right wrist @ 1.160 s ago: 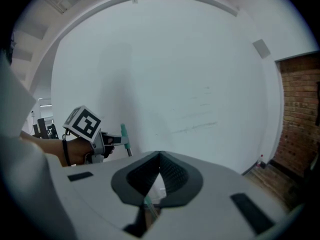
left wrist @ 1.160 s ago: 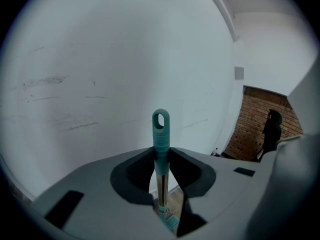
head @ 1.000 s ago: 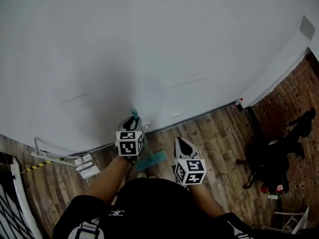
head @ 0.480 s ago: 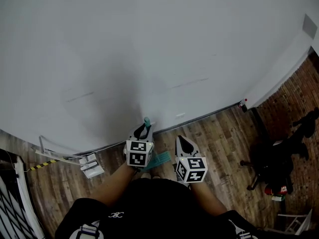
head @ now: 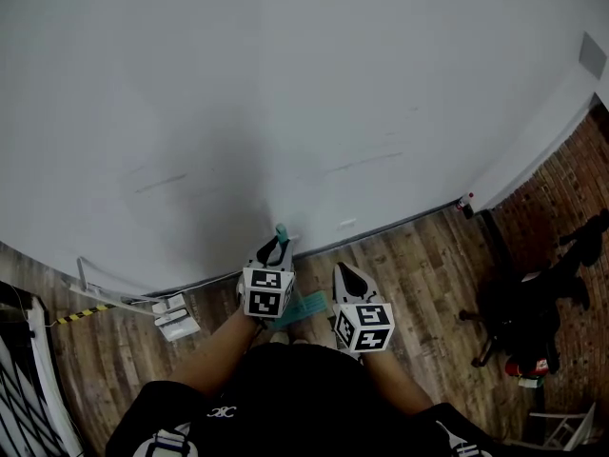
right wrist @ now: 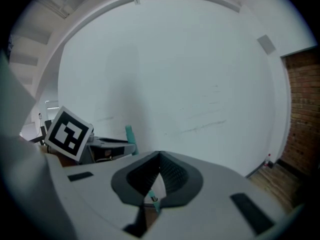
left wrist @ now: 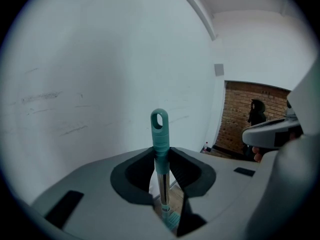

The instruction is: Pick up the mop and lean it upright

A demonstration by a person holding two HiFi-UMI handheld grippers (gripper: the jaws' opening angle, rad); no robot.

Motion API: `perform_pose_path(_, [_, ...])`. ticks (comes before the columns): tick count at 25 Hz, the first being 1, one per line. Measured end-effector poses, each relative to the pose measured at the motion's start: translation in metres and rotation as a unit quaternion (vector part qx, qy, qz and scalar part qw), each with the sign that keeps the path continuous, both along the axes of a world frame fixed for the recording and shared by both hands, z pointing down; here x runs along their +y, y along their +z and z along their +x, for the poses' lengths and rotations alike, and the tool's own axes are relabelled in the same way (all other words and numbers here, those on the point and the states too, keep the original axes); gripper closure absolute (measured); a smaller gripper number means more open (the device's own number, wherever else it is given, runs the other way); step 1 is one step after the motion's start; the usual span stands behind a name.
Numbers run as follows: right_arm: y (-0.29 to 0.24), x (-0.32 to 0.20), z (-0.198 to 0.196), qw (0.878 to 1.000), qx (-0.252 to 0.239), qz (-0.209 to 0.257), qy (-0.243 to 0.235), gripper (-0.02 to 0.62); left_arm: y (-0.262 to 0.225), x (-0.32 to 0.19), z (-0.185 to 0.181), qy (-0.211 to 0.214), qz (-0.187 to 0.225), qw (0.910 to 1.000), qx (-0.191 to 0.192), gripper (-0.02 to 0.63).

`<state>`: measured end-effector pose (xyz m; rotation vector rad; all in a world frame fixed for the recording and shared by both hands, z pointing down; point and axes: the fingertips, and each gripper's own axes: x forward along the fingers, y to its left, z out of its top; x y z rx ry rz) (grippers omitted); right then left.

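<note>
The mop's teal handle end with its hanging loop stands upright in front of the white wall, a metal shaft below it. My left gripper is shut on that handle just under the teal cap. From the head view the left gripper sits by the wall's base, the handle tip poking out above it and the teal mop head on the wooden floor beneath. To its right my right gripper is apart from the mop, its jaws together and holding nothing.
Wooden floor runs along the wall. White fittings and a yellow-black striped strip lie at the left. Dark equipment stands at the right beside a brick wall. A dark-clad person stands far off.
The left gripper and the mop handle have shifted right and a little toward the wall over the second, then held still. The right gripper has hardly moved.
</note>
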<state>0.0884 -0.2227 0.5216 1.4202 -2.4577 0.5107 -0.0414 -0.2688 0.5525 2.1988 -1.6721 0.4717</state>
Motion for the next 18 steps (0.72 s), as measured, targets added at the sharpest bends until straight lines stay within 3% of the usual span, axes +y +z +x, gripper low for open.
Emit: perform_pose_path(18, [0.008, 0.001, 0.016, 0.999, 0.017, -0.012, 0.050, 0.581, 0.021, -0.070, -0.050, -0.021, 0.006, 0.9998, 0.005, 0.508])
